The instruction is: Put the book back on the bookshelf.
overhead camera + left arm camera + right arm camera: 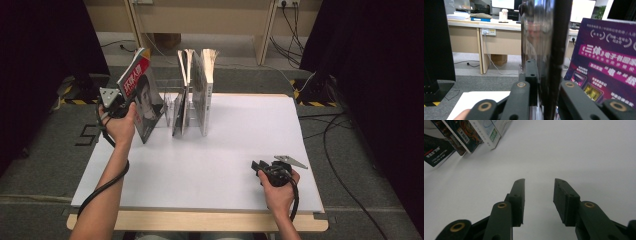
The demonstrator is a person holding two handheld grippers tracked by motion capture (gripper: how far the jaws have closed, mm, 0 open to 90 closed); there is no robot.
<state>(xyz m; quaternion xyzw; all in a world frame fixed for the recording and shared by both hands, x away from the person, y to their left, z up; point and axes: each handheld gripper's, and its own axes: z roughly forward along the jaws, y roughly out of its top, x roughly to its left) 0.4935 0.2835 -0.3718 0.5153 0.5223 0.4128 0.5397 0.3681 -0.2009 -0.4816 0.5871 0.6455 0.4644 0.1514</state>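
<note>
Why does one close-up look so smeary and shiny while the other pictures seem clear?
In the left gripper view, the glossy magazine sits right against the lens between the jaws, so it blurs and mirrors the room. In the right gripper view, the white table is evenly lit, its far books soft. The high view is sharp, its corners dark.

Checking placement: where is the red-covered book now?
High view, far left: the red-covered book leans between the left gripper jaws, left of the upright books.
</note>
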